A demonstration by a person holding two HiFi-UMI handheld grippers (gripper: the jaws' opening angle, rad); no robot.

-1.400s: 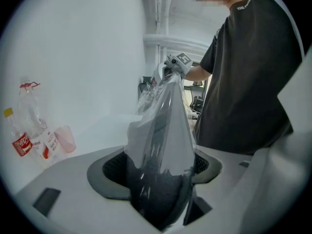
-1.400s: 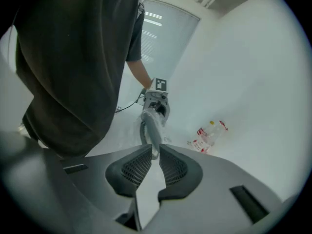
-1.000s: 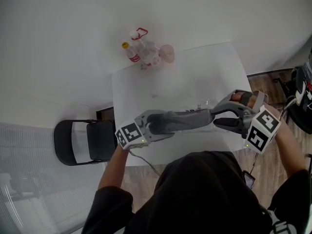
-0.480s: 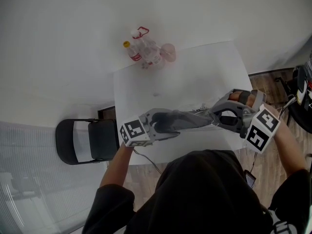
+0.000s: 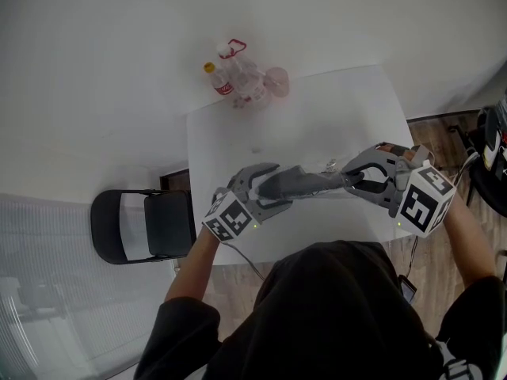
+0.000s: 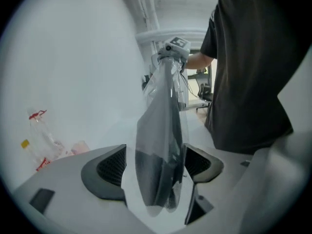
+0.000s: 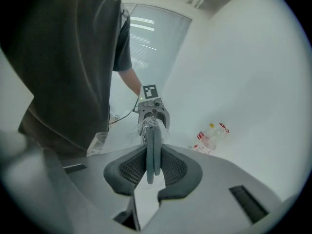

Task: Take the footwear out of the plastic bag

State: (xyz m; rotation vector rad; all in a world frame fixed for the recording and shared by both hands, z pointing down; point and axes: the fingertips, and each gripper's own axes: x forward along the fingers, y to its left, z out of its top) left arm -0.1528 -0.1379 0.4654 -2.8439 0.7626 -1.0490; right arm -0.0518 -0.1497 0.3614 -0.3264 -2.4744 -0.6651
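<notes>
White table (image 5: 317,117) carrying cluster of plastic bottles (image 5: 236,81) at its 11 o'clock edge; pinkish clear item (image 5: 276,83) sitting at bottles' 3 o'clock.

Glossy clear-plastic bag (image 6: 169,74); matt grey footwear (image 5: 301,182); smooth white table (image 5: 317,117); clear plastic bottles (image 5: 238,81)

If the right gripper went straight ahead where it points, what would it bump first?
The soft grey footwear. It already sits between the right gripper's jaws, which have just been closing on it.

Just been closing the right tongs (image 7: 154,156), now pinching grey footwear (image 7: 153,140) edge-on, far end in plastic bag (image 7: 144,129) over at left tongs (image 7: 153,118).
</notes>
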